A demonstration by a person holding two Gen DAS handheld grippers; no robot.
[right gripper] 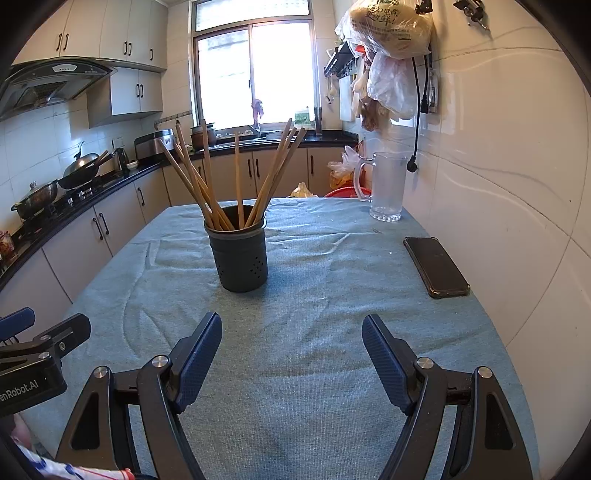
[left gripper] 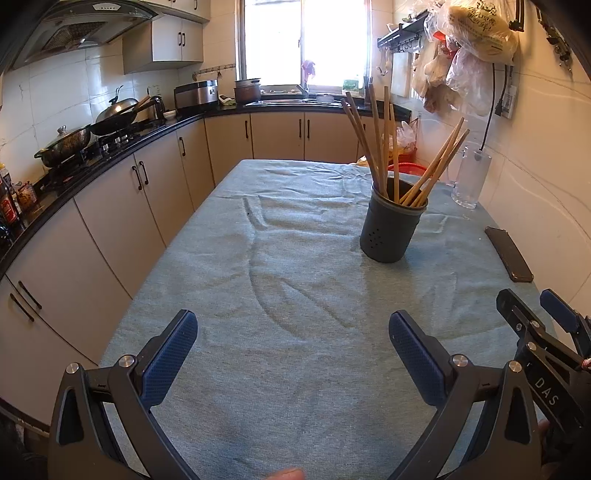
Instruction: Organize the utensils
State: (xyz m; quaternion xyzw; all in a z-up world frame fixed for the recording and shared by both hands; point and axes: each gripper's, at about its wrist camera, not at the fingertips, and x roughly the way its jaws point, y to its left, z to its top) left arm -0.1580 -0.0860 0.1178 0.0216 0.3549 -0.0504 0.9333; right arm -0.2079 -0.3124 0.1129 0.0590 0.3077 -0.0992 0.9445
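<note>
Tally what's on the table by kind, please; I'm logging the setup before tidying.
Chopsticks: 8, all standing in the holder
Dark holder: 1
Clear pitcher: 1
Black phone: 1
Total: 11

A home kitchen. On the left a black counter [left gripper: 122, 147] over beige cabinets [left gripper: 110, 218] carries a gas stove with a wok [left gripper: 114, 120] and a pot [left gripper: 64, 144], under a range hood [left gripper: 74, 29]. The far window [right gripper: 255, 74] has a sink below; plastic bags [right gripper: 391, 48] hang on the tiled right wall.
</note>
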